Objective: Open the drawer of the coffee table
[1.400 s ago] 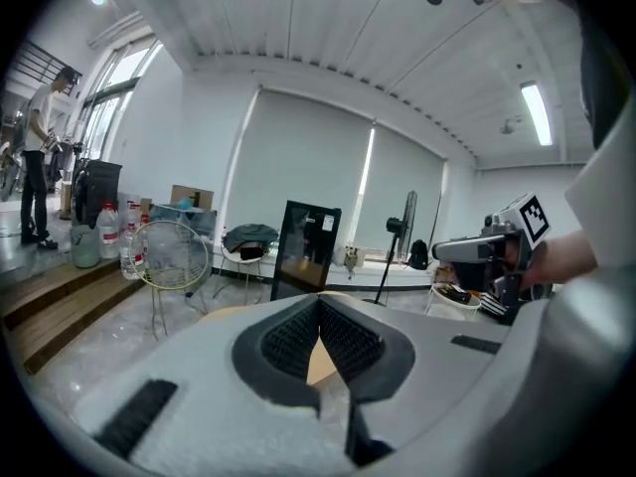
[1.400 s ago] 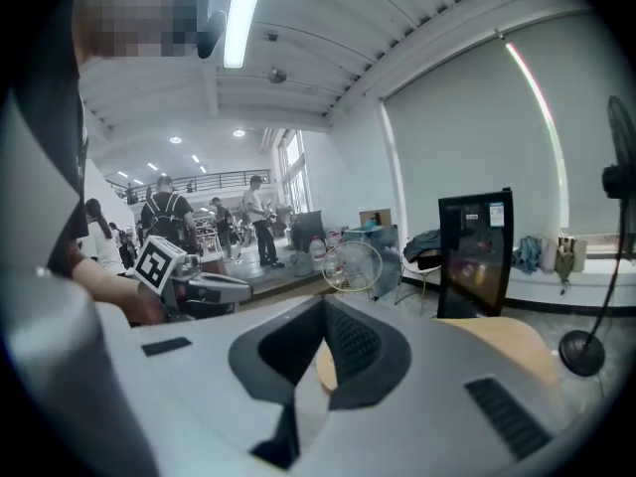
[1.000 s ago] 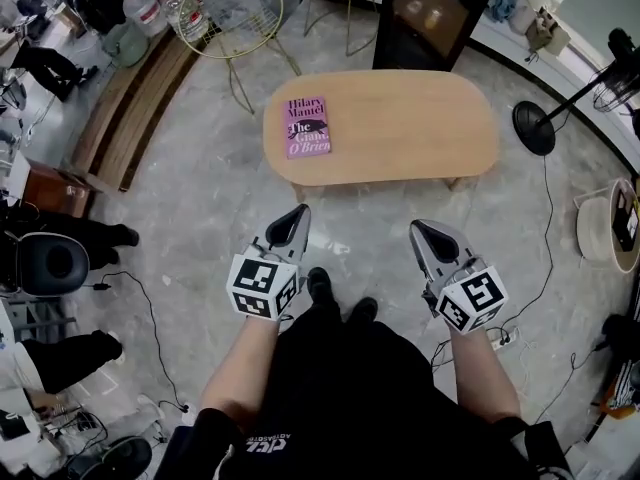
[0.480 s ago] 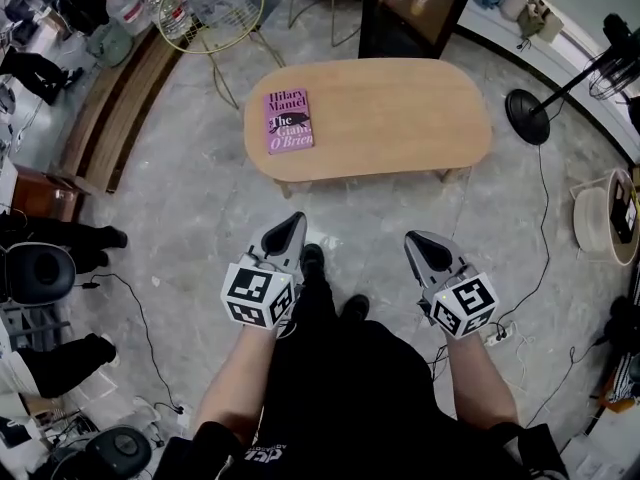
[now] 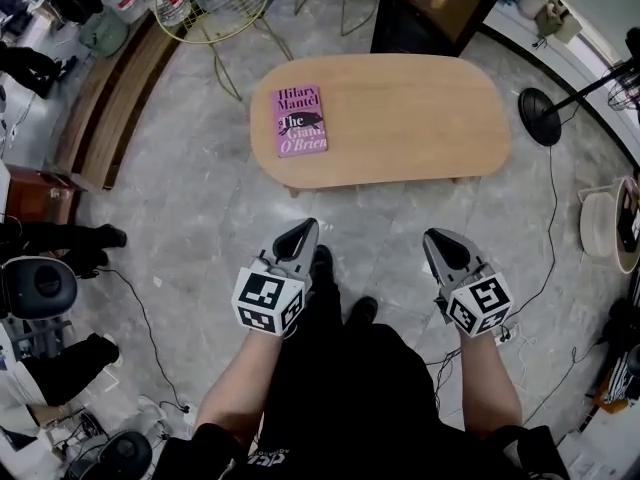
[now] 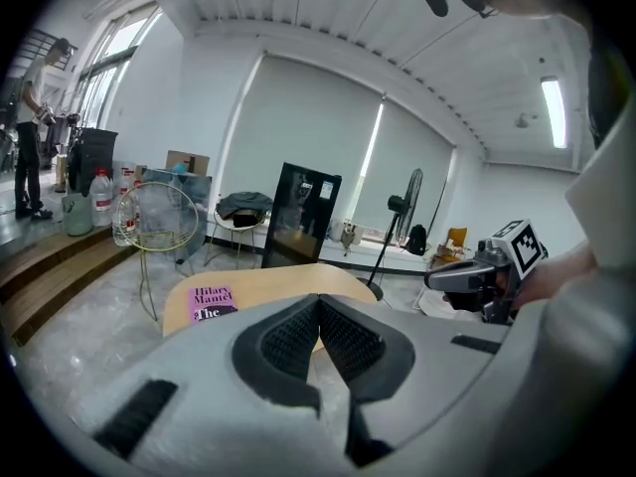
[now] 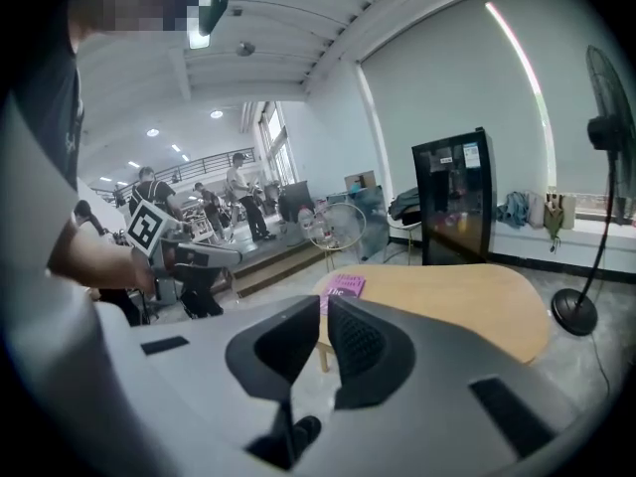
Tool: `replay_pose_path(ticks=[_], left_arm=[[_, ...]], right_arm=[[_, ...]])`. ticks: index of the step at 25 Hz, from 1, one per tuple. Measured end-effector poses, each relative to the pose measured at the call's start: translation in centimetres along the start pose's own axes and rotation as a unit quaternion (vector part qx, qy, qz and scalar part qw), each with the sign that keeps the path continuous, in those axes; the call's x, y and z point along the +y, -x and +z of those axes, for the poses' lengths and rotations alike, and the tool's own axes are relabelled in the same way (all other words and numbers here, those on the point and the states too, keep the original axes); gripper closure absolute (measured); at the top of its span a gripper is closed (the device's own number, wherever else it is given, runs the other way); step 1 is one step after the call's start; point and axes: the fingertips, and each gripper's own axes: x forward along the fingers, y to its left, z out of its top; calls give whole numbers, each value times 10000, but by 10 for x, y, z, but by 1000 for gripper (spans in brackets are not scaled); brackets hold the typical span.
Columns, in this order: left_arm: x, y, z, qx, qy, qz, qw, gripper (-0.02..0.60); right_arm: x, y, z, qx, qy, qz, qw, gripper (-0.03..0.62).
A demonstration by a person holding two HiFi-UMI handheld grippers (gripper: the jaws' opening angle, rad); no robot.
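While I stand on the grey stone-patterned floor (image 5: 190, 208), the oval wooden coffee table (image 5: 400, 118) lies straight ahead of both tools. Its long axis runs across my view from left to right, and its near long edge faces me. No drawer shows from above or in either gripper view. I judge it probably sits under the top along that near edge, so I would have to come in low toward it. A pink paperback book (image 5: 302, 120) rests flat on the table's left end. The left gripper (image 5: 305, 230) and right gripper (image 5: 440, 236) both hang over bare floor, well apart from the table and pointing at it, and neither is clearly nearer. The left one's jaws are pressed together on nothing. The right one's jaws have just been opening and stand a narrow slit apart, with nothing between them.
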Motion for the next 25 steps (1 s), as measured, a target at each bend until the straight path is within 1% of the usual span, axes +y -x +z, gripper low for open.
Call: replay_pose_path(ticks=[3,7,10,12,14,16,21,25], left_arm=[[28,-13,-10,43,-37,-36,10000,580],[58,-31,-32,138,99,70,9998,580],[66,-42,-44,83,91,143,9998,580],[65,-49,-58,26,154,141,9998,580],[65,-63,-76,6,124,162,9998,580],[68,-78,-96,19,57,242,9997,580],[83,-108,-145,-89,84,462,9989,580],[93,-140,-188,-17,-172,363,9992,580]], right_arm=[[-6,-31,-9,139,88,-32,9999,559],[-19,-71,-30,187,-2,-106,9998,553],[-17,-91,-34,64,104,72,9999,553],[-15,-98,-39,-67,169,225,9996,547],[-20,-107,-49,-205,187,312,9991,545],[-26,-119,-71,-234,208,380,9988,539],[-40,-147,-129,-295,374,545,9974,516],[-65,-170,-173,-352,332,403,9980,504]])
